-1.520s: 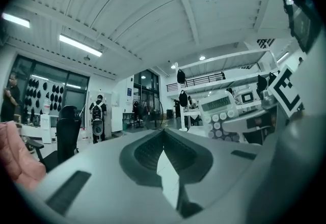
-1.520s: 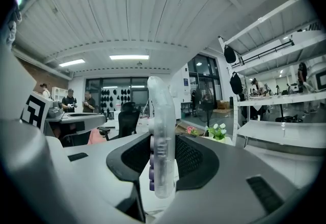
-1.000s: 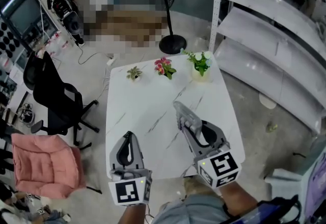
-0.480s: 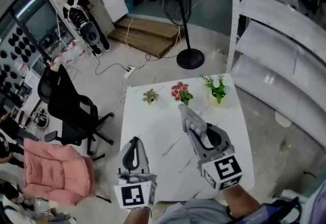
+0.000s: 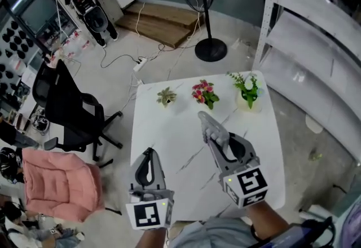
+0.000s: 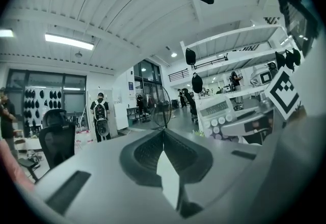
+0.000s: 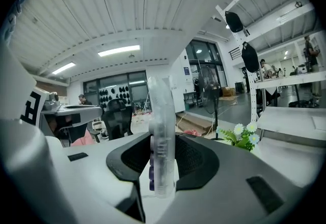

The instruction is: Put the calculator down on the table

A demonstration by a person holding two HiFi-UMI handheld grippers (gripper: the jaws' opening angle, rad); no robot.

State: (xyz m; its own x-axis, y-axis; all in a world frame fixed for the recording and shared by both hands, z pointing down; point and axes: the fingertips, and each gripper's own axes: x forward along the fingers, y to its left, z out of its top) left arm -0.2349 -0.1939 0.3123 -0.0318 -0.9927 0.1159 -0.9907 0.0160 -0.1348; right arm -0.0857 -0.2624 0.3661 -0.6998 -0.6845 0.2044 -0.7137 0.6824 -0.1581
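over on the left, a black office chair (image 5: 67, 111) and a pink cushioned seat (image 5: 56, 187) stand on the floor beside the table, out of play. next in, the left gripper (image 5: 148, 155) hangs over the near-left part of the white table (image 5: 163, 128). its fingers are pressed together with nothing between them, so it's just along for the ride.

middle of the picture now: the calculator (image 5: 207, 125) is over the table and looks clear of the top. it's clamped on edge between the fingers of the right gripper (image 5: 219, 141), keys facing left towards the other gripper, far end poking out past the fingertips. beyond it, along the far edge, stand three little potted plants (image 5: 204, 93), well apart from the load. shelving (image 5: 316, 61) runs off to the right.

by my read this is the carry, with the set-down not yet begun. what's next, i'd say: bring it down onto the bare stretch in front of the plants. roll the wrist so the flat back meets the top rather than the thin edge, then let the fingers part and back away.
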